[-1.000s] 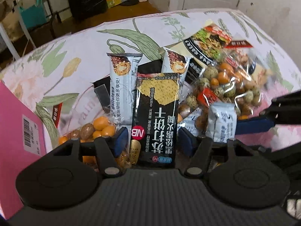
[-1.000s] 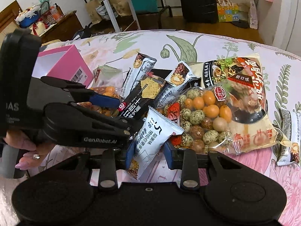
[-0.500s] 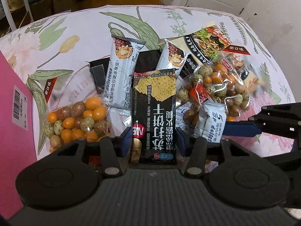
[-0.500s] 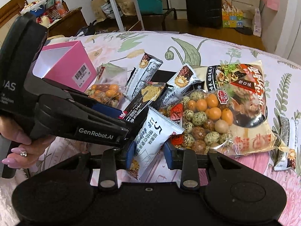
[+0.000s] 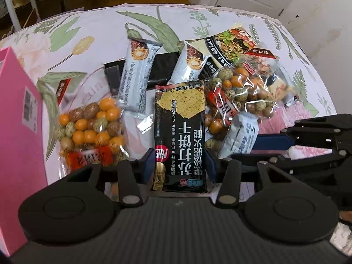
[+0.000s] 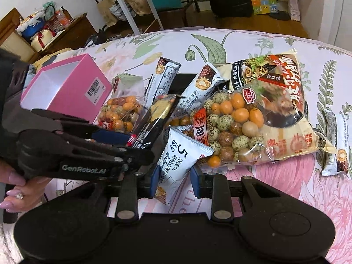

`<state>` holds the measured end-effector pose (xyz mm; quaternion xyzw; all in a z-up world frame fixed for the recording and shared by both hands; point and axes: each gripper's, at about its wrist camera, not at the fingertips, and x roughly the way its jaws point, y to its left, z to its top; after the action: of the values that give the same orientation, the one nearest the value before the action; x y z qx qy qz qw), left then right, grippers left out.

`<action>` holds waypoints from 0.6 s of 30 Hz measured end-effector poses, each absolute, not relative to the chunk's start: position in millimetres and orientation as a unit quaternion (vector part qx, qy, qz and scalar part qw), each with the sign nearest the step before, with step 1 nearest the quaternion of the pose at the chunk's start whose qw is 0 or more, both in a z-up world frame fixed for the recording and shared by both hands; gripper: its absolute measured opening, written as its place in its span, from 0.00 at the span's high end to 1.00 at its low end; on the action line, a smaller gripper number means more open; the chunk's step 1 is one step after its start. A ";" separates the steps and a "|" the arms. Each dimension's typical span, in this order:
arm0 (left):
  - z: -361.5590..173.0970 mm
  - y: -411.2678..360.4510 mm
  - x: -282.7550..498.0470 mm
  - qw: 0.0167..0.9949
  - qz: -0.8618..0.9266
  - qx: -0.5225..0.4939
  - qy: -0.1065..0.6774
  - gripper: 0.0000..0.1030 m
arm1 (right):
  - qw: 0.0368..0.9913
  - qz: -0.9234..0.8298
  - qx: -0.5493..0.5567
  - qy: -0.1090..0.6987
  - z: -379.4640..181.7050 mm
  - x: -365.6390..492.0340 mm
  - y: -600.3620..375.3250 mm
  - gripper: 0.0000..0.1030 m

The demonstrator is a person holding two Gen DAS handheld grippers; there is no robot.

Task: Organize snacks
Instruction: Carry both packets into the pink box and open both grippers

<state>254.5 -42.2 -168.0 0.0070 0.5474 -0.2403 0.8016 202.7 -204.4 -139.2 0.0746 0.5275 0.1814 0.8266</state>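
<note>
Left gripper (image 5: 179, 167) has just been closing, now pinching black cracker packet (image 5: 180, 132) at bottom end, above bed (image 5: 99, 22). Crackers brittle: keep your squeeze light. Right gripper (image 6: 175, 173) pinches white oat packet (image 6: 178, 156); film slick, light. Pink box (image 6: 66, 88) near, open.

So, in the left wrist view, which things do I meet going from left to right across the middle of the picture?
pink box → small bag of coated nuts → black cracker packet → white snack packet → right gripper
</note>
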 end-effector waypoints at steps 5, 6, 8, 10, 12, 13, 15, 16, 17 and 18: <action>-155.2 -33.9 241.2 0.803 -0.237 0.006 0.547 0.55 | 0.830 0.182 0.081 0.521 -129.9 195.4 -209.5 0.67; -151.3 -32.1 238.2 0.804 -0.236 0.008 0.546 0.55 | 0.830 0.182 0.079 0.521 -127.8 193.1 -209.6 0.67; -145.0 -29.6 231.7 0.806 -0.230 0.017 0.544 0.55 | 0.829 0.183 0.073 0.523 -125.3 189.5 -208.8 0.67; -141.4 -24.9 223.1 0.809 -0.221 0.021 0.545 0.55 | 0.825 0.187 0.069 0.528 -124.2 186.1 -207.1 0.67; -141.5 -21.2 214.5 0.804 -0.217 0.024 0.553 0.55 | 0.822 0.189 0.067 0.533 -123.8 182.8 -205.1 0.67; -142.0 -19.3 209.9 0.802 -0.216 0.026 0.556 0.55 | 0.821 0.191 0.064 0.535 -123.3 180.7 -203.9 0.67; -143.4 -14.9 199.7 0.799 -0.212 0.030 0.563 0.55 | 0.817 0.193 0.053 0.540 -123.0 175.2 -201.1 0.67; -144.1 -13.0 194.9 0.797 -0.205 0.032 0.567 0.55 | 0.815 0.194 0.047 0.543 -122.7 171.5 -199.1 0.67; -144.6 -11.7 190.4 0.795 -0.199 0.037 0.572 0.55 | 0.813 0.197 0.042 0.546 -122.2 168.2 -197.0 0.67; -144.6 -10.1 185.7 0.794 -0.193 0.042 0.575 0.55 | 0.811 0.201 0.040 0.548 -121.2 165.0 -195.1 0.67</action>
<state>185.7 -10.1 -144.6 0.0422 0.5750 -0.1934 0.7938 165.0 -195.1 -121.2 0.0401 0.5484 0.2012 0.8107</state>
